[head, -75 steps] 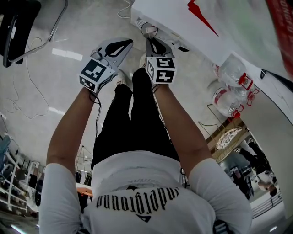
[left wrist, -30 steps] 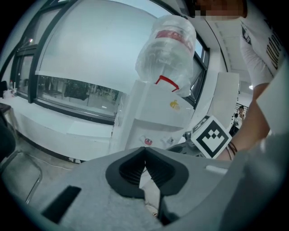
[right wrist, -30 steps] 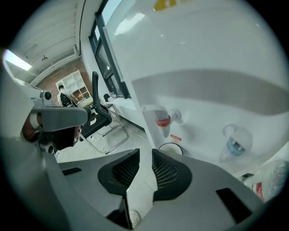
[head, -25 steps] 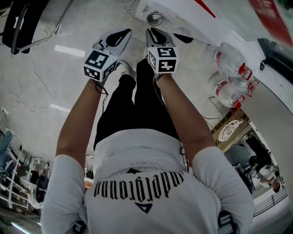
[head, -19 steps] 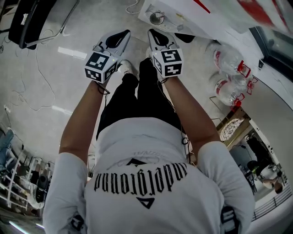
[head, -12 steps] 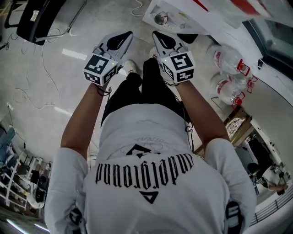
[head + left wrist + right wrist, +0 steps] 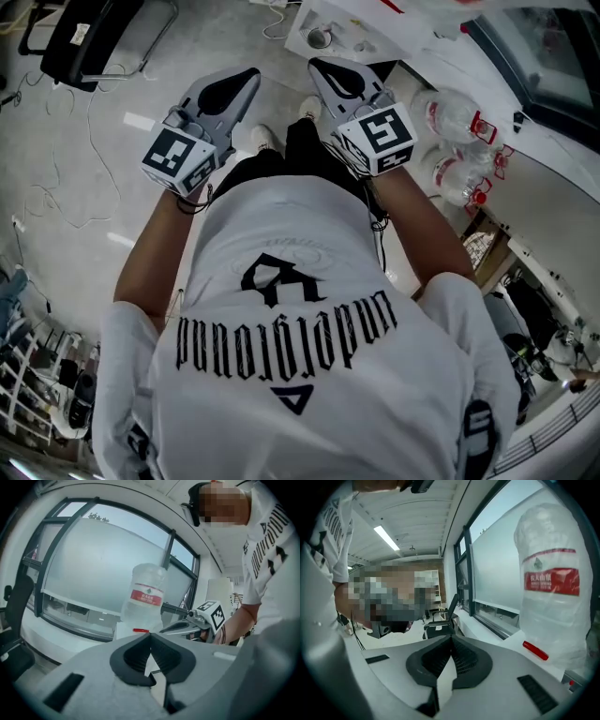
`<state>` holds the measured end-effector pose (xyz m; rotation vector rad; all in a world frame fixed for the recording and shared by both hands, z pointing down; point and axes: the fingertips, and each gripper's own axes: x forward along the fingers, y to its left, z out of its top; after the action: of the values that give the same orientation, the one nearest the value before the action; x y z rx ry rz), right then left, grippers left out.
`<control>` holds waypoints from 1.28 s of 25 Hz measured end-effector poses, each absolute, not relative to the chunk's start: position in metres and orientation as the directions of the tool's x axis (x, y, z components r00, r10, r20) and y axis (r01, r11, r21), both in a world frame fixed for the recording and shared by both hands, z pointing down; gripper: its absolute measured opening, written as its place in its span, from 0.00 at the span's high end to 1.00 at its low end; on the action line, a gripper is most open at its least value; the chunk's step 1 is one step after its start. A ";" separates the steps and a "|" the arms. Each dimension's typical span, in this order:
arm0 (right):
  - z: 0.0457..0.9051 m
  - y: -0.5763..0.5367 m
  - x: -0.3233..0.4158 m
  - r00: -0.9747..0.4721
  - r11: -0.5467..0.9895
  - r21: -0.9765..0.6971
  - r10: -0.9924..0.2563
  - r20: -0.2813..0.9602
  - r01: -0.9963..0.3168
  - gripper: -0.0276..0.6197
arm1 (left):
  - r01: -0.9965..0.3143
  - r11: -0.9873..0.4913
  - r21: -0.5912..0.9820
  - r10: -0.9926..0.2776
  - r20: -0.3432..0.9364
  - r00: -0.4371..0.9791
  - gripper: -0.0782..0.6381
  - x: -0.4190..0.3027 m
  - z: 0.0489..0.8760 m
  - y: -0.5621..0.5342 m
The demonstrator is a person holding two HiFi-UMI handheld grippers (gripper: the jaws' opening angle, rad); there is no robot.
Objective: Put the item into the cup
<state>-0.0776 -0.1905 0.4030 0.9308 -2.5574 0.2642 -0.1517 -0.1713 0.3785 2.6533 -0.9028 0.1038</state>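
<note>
**A:** Item one, the fingers?

**B:** Left gripper (image 7: 150, 638): fingers together, tip to tip, nothing between. Right gripper (image 7: 451, 643): likewise closed and empty.

**A:** What has changed since the earlier looks?

**B:**
- The grippers have drawn a little apart, and the left one has sunk toward the person's left side.
- The person's white T-shirt (image 7: 291, 319) fills more of the head view.
- The white tabletop (image 7: 412, 42) has slid up to the top edge of that view.
- Both gripper views look level across the room, not down at a work surface.

**A:** What does that mean for the task?

**B:** By my judgement it has not begun. Nothing has been picked up, and this reads as repositioning toward the tabletop.

**A:** Where are the item and the cup?

**B:** Item: I cannot identify one in any view. Cup: there is a small round vessel (image 7: 321, 37) on the tabletop, just beyond the right gripper's tips in the head view and farther from the left gripper. It is probably the cup but is too small to confirm, and neither gripper touches it.

**A:** What lies farther out?

**B:**
- Large water bottles (image 7: 448, 108) with red fittings stand at the person's right. One looms close in each gripper view.
- An office chair (image 7: 449, 609) stands by the window.
- Cables trail over the floor (image 7: 84, 187).
</note>
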 end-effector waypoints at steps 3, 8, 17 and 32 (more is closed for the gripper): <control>0.376 -0.182 -0.073 -0.696 0.753 -0.024 -0.594 0.404 -0.657 0.93 | -0.602 -0.753 0.267 -0.583 0.154 0.798 0.87 -0.158 0.351 -0.159; 0.342 -0.171 -0.068 -0.698 0.747 -0.023 -0.609 0.377 -0.664 0.94 | -0.615 -0.744 0.261 -0.601 0.142 0.787 0.87 -0.173 0.324 -0.148; 0.296 -0.155 -0.062 -0.704 0.734 -0.053 -0.626 0.335 -0.677 0.93 | -0.640 -0.736 0.222 -0.636 0.097 0.765 0.87 -0.194 0.277 -0.128; 0.253 -0.144 -0.056 -0.684 0.712 -0.018 -0.668 0.292 -0.702 0.93 | -0.649 -0.730 0.212 -0.658 0.037 0.752 0.87 -0.214 0.247 -0.116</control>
<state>-0.0557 -0.1441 0.2530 1.0852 -2.6551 0.1858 -0.2145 -0.1157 0.2472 2.7391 -1.0353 -0.0593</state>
